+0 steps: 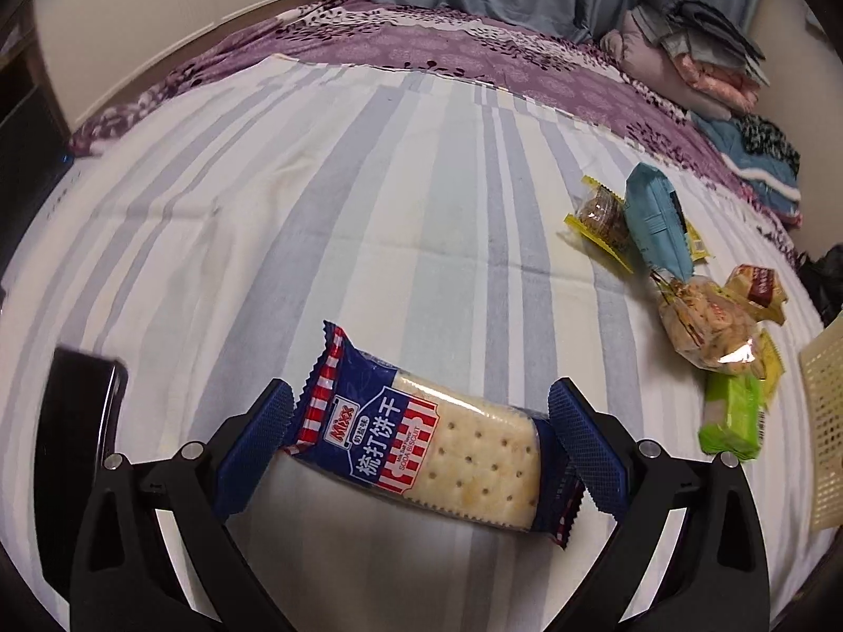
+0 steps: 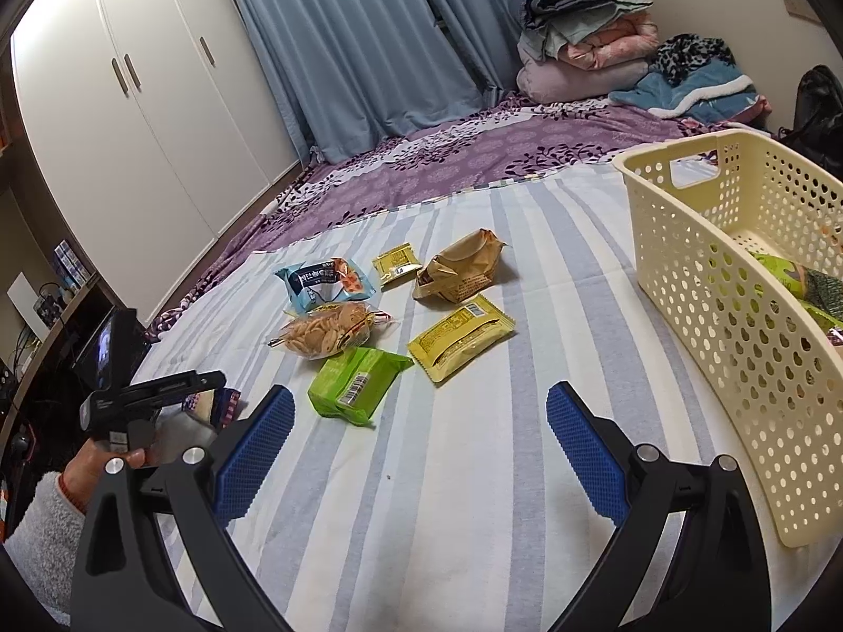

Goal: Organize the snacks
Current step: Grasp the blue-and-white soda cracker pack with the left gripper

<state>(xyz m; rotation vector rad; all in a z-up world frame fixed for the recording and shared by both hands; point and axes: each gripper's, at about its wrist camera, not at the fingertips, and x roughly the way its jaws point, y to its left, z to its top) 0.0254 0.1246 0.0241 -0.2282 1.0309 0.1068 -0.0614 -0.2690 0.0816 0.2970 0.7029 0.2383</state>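
Spanning the left tool [image 1: 419, 424], a soda biscuit pack [image 1: 437, 447] lies lengthwise between the blue pads [image 1: 258, 442], its crimped ends touching or nearly touching each pad; whether the pads actually press it cannot be told, and the tool stands wide. The pack sits just above or on the striped sheet [image 1: 316, 210] of the bed. To the right on the sheet lies a loose cluster of snacks: a blue pack [image 1: 656, 221], a small yellow-edged cookie pack [image 1: 600, 216] just beside it, a clear bag of crackers [image 1: 706, 326], a brown-and-yellow pack [image 1: 756, 287] and a green pack [image 1: 735, 416]. A corner of the cream basket [image 1: 824, 421] shows at the right edge. In the right wrist view, the right tool [image 2: 419, 424] hangs wide with nothing between its pads, above the sheet. Ahead of it lie the green pack [image 2: 358, 382], a yellow pack [image 2: 461, 337], the crackers [image 2: 329, 334], the blue pack [image 2: 324, 282], a small yellow packet [image 2: 396, 263] and a crumpled tan bag [image 2: 458, 266]. The basket [image 2: 737, 326] stands to the right on the sheet, with a few green packs inside. At the left, a hand [image 2: 100, 461] grips the other tool's handle, the biscuit pack mostly hidden behind it.
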